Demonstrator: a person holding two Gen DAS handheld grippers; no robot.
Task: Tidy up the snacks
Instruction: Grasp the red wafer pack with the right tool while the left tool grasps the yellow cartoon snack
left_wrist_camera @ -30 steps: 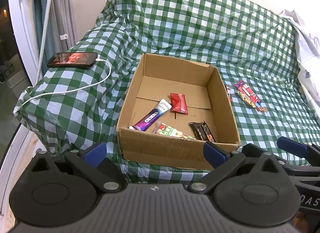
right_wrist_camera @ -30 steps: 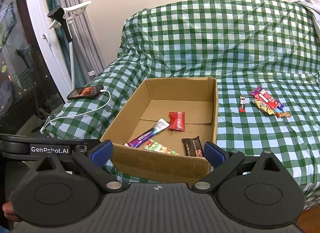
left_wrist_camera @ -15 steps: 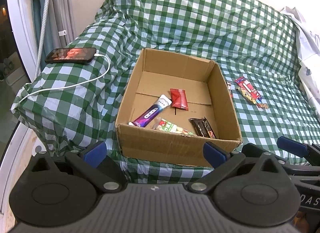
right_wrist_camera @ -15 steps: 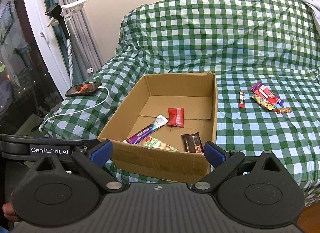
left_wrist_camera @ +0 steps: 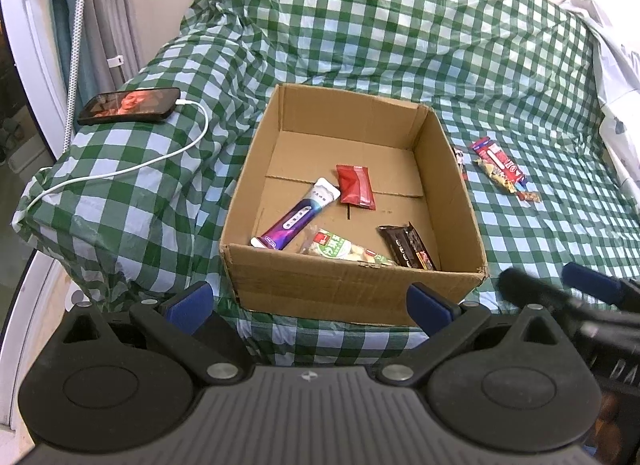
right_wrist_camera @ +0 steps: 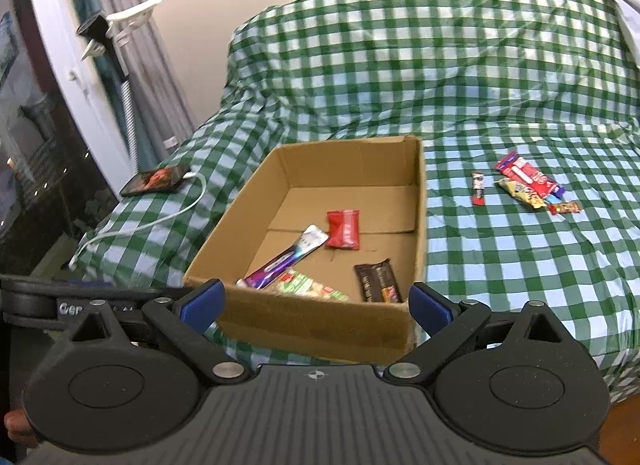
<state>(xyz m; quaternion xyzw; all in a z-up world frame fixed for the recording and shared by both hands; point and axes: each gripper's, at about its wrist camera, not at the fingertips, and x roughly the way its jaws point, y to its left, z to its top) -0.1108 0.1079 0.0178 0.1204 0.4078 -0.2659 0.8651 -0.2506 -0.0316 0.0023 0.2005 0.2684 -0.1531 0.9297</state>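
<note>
Before the bed point(left_wrist_camera: 400, 25), both grippers, left point(left_wrist_camera: 308, 301) and right point(right_wrist_camera: 316, 301), hover side by side with jaws apart and empty, facing the box point(left_wrist_camera: 352, 289). Four snacks lie inside it; more snacks point(right_wrist_camera: 524, 183) lie on the cover to its right. A phone point(left_wrist_camera: 130, 105) charges at left.

A home bedroom: checked bedspread point(right_wrist_camera: 500, 77), curtain point(right_wrist_camera: 160, 77), charging phone point(left_wrist_camera: 130, 104).
</note>
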